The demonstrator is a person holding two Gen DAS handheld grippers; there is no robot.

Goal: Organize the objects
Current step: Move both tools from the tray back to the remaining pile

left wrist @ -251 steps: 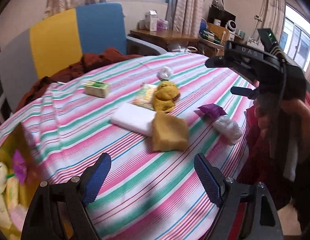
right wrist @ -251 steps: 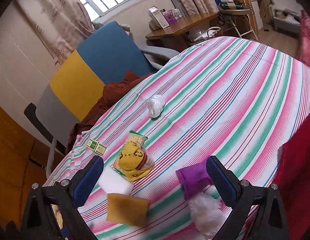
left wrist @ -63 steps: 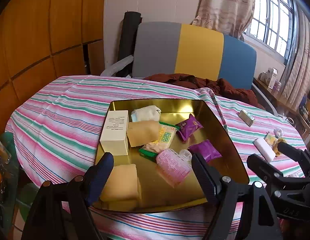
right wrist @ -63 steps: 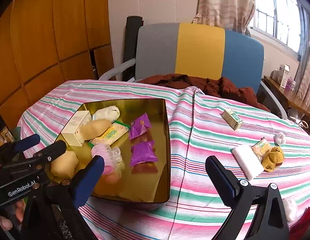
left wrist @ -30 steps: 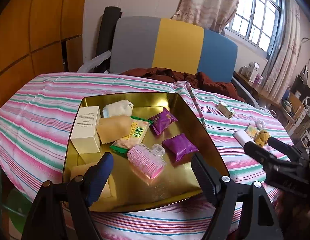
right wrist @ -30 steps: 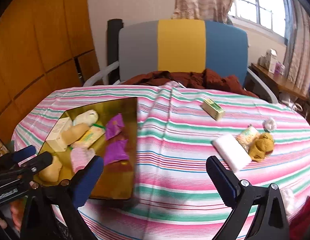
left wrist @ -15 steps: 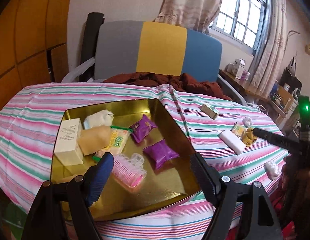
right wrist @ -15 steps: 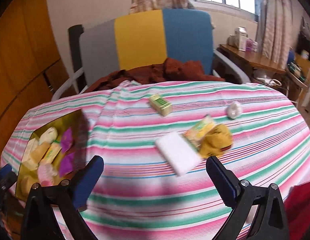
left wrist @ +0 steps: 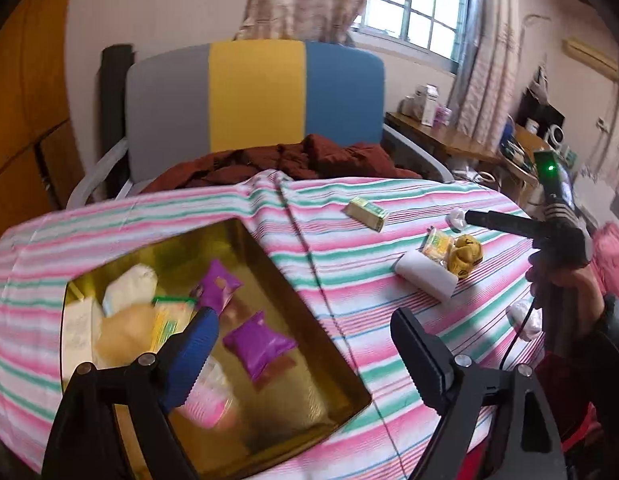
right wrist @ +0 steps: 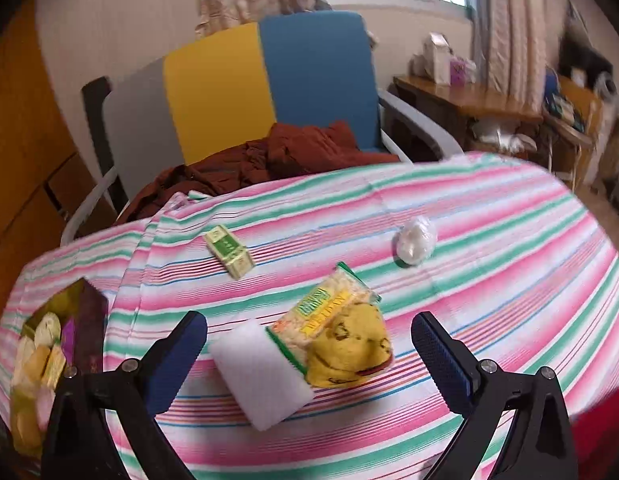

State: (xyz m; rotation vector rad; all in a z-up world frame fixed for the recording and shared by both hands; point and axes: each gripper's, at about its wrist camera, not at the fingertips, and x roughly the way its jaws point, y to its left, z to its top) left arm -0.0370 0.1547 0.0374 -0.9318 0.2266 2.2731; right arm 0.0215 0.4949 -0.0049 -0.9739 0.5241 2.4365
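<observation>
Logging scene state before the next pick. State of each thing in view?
Left gripper: open, empty, over the tray.
Right gripper: open, empty, above the sponge.
Tray: part filled.
Sponge: on cloth, loose.
Green box: shut, lying flat.

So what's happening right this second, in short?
Left gripper open, empty, over gold tray. Right gripper open, empty, facing white block and yellow toy on striped cloth. Nothing in the way.
</observation>
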